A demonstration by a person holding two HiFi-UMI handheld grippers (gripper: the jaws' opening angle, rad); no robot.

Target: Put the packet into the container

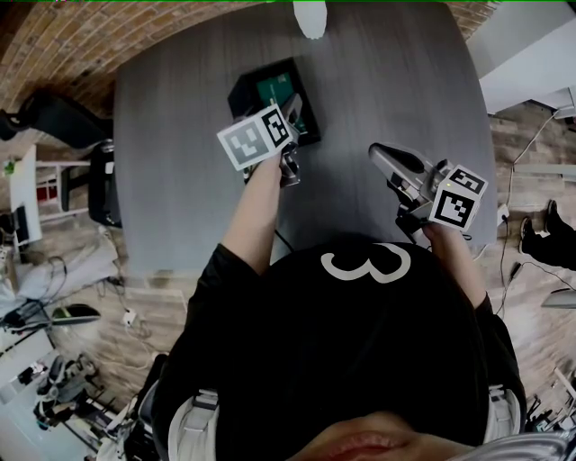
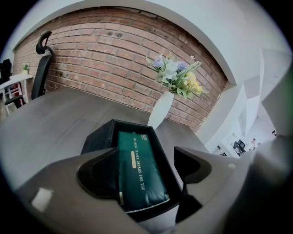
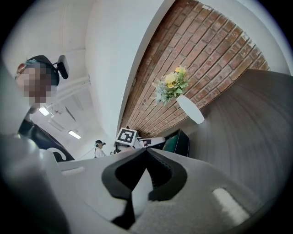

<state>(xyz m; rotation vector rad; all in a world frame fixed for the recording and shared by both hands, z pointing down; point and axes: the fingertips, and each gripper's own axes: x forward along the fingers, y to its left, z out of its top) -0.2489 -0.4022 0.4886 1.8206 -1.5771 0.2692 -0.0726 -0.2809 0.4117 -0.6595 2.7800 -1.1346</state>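
Note:
A dark green packet (image 1: 273, 90) lies flat inside the black open-topped container (image 1: 245, 88) on the grey table (image 1: 171, 153). In the left gripper view the packet (image 2: 137, 169) fills most of the container (image 2: 97, 137), gold print up. My left gripper (image 1: 286, 149) hangs over the container's near end, and its jaws (image 2: 146, 153) stand open to either side of the packet, pads apart from it. My right gripper (image 1: 374, 150) is held off to the right above the table, jaws (image 3: 146, 150) shut tip to tip on nothing.
A white vase (image 2: 160, 109) of flowers (image 2: 176, 75) stands just behind the container, at the table's far edge (image 1: 310, 18). A brick wall (image 2: 91, 55) runs behind it. A black office chair (image 2: 41, 59) stands at the far left.

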